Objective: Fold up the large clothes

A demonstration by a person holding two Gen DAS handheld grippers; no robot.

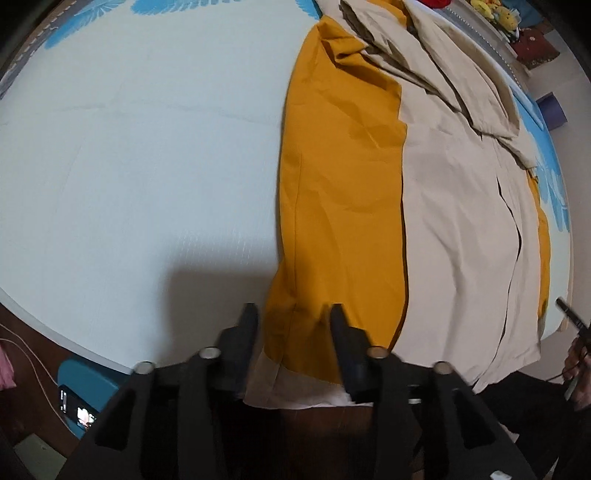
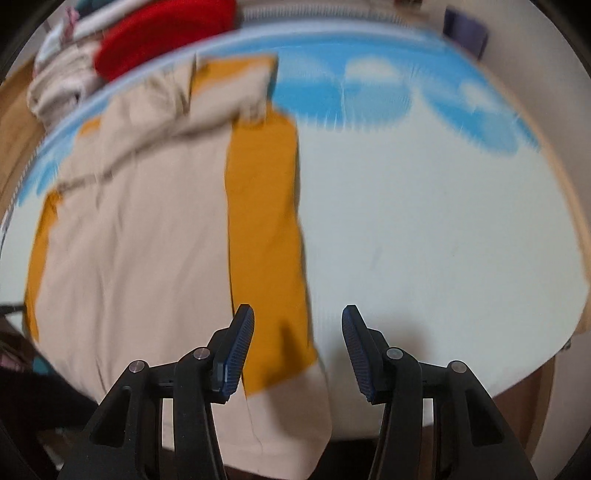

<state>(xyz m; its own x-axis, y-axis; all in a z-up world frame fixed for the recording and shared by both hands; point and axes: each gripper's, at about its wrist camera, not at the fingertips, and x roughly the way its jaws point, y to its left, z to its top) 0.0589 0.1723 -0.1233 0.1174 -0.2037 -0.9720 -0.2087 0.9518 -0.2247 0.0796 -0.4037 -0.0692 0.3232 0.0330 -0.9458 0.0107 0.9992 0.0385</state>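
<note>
In the left wrist view, the left gripper [image 1: 293, 314] hangs above the near end of the coat [image 1: 454, 206], and its jaws are wide apart with nothing between them. The coat is beige outside with a mustard yellow lining [image 1: 340, 177]. It lies lengthwise on the bed [image 1: 129, 166], on the pale cover with blue leaf print, and its hem hangs a little over the near edge. One long side is already turned over, so a broad yellow strip shows beside the beige. The sleeves and collar are gathered at the far end. A phone [image 1: 75, 408] lies on a blue thing below the bed edge. At the right border, a part of the right gripper [image 1: 570, 315] is visible.

In the right wrist view, which is blurred by motion, the right gripper [image 2: 297, 317] is also wide open and holds nothing. It points at the near corner of the yellow strip, close to the bed edge. A pile of clothes, one of them red [image 2: 162, 33], lies beyond the far end of the bed.

I judge that the step is to take the hem at both corners. To do it well, each gripper should pinch all layers together, then lift evenly, so the turned side does not slide open. No container is visible in either view.
</note>
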